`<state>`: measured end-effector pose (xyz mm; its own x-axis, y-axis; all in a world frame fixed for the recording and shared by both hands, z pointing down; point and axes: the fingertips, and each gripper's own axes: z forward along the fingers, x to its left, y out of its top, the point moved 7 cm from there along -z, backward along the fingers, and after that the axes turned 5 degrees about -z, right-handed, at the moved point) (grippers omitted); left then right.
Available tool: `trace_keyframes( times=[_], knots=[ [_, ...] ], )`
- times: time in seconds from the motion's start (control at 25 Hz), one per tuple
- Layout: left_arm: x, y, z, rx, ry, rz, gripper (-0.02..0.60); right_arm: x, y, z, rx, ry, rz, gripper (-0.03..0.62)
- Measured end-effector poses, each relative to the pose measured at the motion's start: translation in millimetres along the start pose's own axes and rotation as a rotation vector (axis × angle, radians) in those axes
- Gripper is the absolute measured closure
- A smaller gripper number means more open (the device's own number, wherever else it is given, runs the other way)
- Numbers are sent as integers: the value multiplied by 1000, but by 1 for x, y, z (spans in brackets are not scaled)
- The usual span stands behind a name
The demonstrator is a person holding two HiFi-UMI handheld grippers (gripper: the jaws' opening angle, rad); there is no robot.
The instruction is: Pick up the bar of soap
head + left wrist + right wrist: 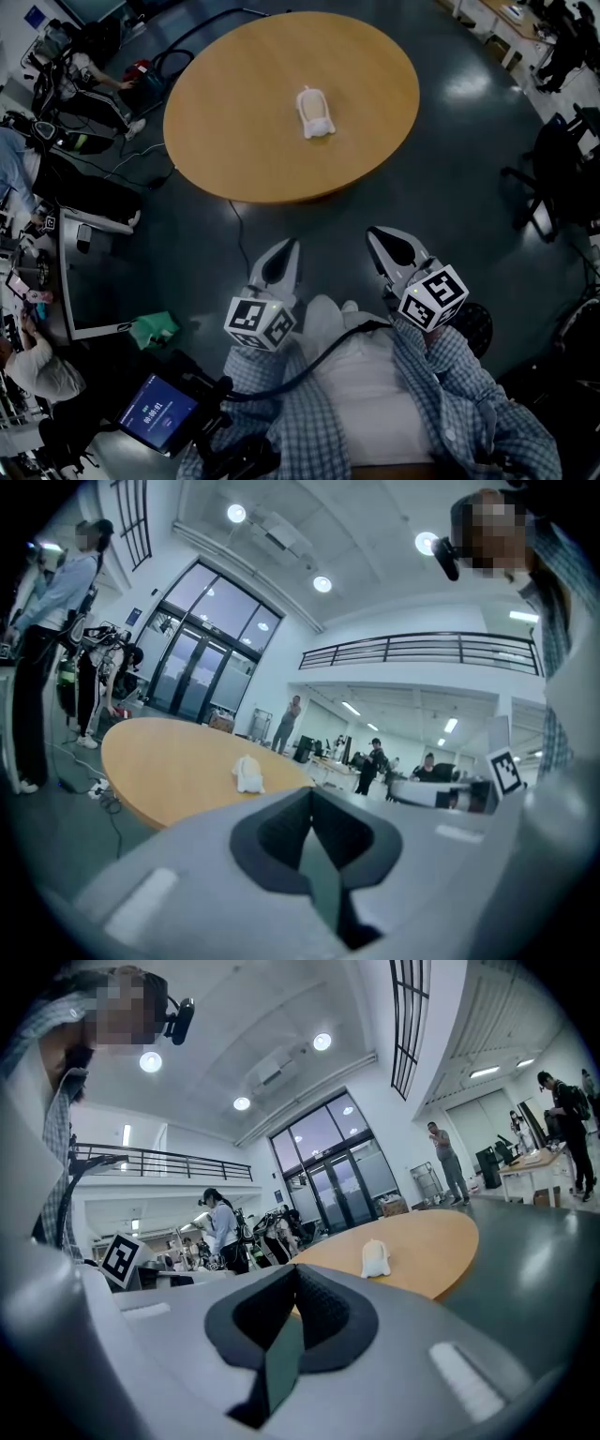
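Note:
A pale white bar of soap [315, 112] lies near the middle of the round wooden table [234, 122]. It also shows as a small white lump, the soap [248, 773] in the left gripper view and the soap [376, 1258] in the right gripper view. My left gripper [279, 263] hangs well short of the table, over the dark floor, its jaws shut with nothing in them. My right gripper [394, 246] is beside it, also shut and empty. Both point towards the table.
Cables trail over the floor left of the table [141, 159]. Desks, chairs and seated people line the left edge [56, 103]; office chairs [553, 178] stand at the right. A tablet [157, 412] is at my lower left. Other people stand in the room's background.

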<state>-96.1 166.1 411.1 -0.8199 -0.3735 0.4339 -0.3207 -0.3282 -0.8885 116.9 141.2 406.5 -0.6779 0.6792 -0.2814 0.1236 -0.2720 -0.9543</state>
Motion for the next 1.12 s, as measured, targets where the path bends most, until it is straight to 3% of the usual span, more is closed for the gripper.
trace_keyframes(
  times=[0.52,0.72,1.12],
  knots=[
    [-19,0,19,27,-42,-13,583,-14,9,-16,20,-47,7,591],
    [21,8,65,26,-38,-15,583,-50,6,27,26,-63,10,591],
    [101,52,157,50,-51,-19,583,-114,41,147,35,-66,-15,591]
  ],
)
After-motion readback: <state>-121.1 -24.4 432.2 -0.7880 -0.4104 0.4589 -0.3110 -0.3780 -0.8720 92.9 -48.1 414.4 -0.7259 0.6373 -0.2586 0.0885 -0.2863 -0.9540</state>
